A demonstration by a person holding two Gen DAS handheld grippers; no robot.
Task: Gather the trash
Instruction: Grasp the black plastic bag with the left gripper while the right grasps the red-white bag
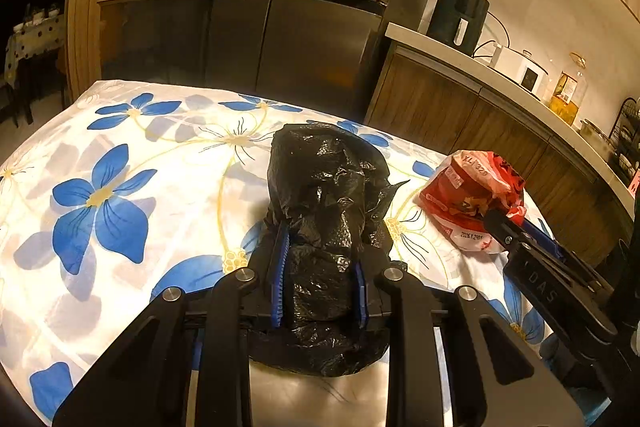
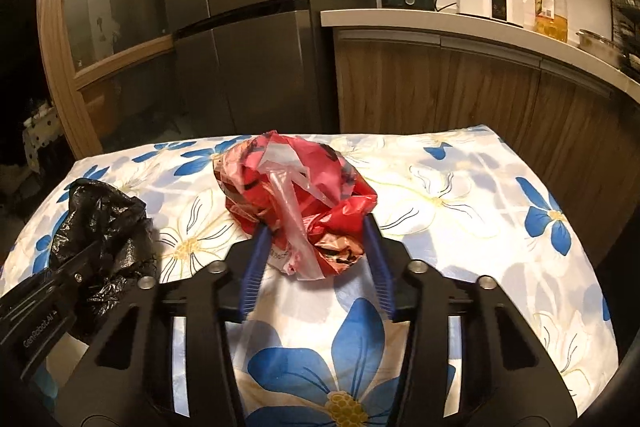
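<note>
Left wrist view shows us our left claw (image 1: 320, 267) pinching the black bag (image 1: 324, 195) on the flowered tabletop (image 1: 120, 147), while our right claw (image 2: 316, 247) straddles the near end of the red bag (image 2: 296, 187) lying straight ahead, blue pads touching it.

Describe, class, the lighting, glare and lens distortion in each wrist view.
Left wrist view: warm yellow light, bright glare on the flower-printed tablecloth below the crumpled black plastic bag, counter edge bowed by the fisheye, dark corners. Right wrist view: same warm cast, steel fridge curved, red plastic bag sharp, frame edges vignetted.
</note>
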